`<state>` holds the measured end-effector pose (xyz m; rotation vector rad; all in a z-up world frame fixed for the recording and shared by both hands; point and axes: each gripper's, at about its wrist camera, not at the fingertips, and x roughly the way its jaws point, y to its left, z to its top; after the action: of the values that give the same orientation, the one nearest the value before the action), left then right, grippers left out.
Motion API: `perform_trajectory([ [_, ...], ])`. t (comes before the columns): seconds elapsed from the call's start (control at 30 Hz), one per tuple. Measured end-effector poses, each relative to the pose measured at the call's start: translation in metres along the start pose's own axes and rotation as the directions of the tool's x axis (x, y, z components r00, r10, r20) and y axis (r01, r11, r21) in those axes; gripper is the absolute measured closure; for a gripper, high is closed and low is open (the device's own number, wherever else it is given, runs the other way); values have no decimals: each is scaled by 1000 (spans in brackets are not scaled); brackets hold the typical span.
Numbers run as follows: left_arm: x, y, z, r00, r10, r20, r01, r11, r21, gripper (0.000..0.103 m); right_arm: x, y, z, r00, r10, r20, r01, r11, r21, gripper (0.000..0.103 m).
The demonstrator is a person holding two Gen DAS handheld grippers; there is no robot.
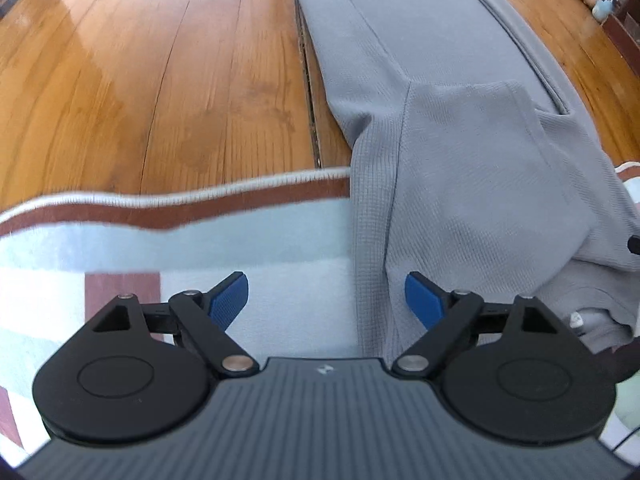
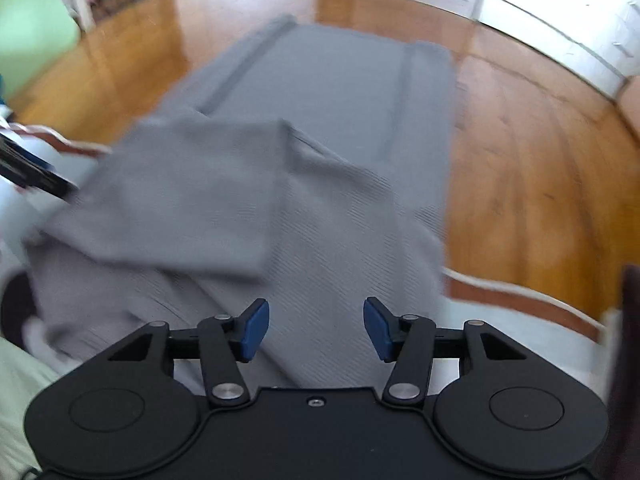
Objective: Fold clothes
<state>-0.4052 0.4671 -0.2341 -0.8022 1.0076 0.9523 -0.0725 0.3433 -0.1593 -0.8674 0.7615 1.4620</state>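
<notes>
Trousers (image 1: 452,128) of grey cloth lay lengthwise across the wooden floor (image 1: 140,80), their near end folded back on itself and draped over the rug's edge (image 1: 180,204). My left gripper (image 1: 326,300) gaped wide above that edge, nothing pinched. My right gripper (image 2: 316,330) hung parted over the fabric, gripping nothing.

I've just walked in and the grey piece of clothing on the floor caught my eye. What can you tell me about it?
The grey garment looks like a soft waffle-knit fabric with sewn seams. It lies stretched out long, mostly flat on the wooden floor, its near end resting on a pale rug with a brown border. A sleeve-like flap is folded across the near part, and that end is rumpled. Neither gripper holds it; both hover over its near end with jaws apart.
</notes>
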Motion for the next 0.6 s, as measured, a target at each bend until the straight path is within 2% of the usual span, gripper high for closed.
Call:
perform_trajectory([
  [0.07, -2, 1, -5, 1000, -18, -8, 18, 1000, -11, 17, -5, -9, -6, 999, -36, -15, 36, 999, 31, 45],
  [0.17, -4, -4, -12, 999, -31, -25, 31, 999, -9, 17, -15, -25, -27, 999, 28, -44, -22, 991, 129, 45],
  [0.27, -1, -14, -21, 999, 1, -45, 2, 998, 67, 17, -21, -22, -49, 999, 23, -49, -18, 995, 101, 44],
  [0.3, -1, -17, -25, 999, 24, -41, -20, 996, 93, 20, -19, -19, -53, 999, 12, -42, -9, 997, 77, 44],
  [0.33, -2, -17, -27, 998, 48, -33, -45, 994, 97, 31, -17, -16, -58, 999, 2, -34, 0, 999, 54, 44],
  [0.37, -4, -15, -29, 998, 57, -33, -54, 995, 78, 39, -14, -14, -62, 1000, -7, -27, 8, 1000, 31, 50],
  [0.4, -6, -10, -29, 998, 45, -39, -43, 998, 47, 49, -13, -13, -66, 1000, -3, -25, 4, 1000, 10, 78],
  [0.43, -9, -7, -31, 999, 30, -44, -28, 999, 29, 53, -13, -12, -67, 999, -11, -30, 10, 1000, -7, 96],
  [0.53, -12, -13, -41, 996, 66, -58, -61, 995, 80, 53, -16, -11, -73, 999, 16, -43, -17, 999, -33, 97],
  [0.6, -12, -18, -45, 994, 85, -62, -78, 992, 103, 53, -15, -15, -80, 992, 63, -110, -68, 996, -50, 99],
])
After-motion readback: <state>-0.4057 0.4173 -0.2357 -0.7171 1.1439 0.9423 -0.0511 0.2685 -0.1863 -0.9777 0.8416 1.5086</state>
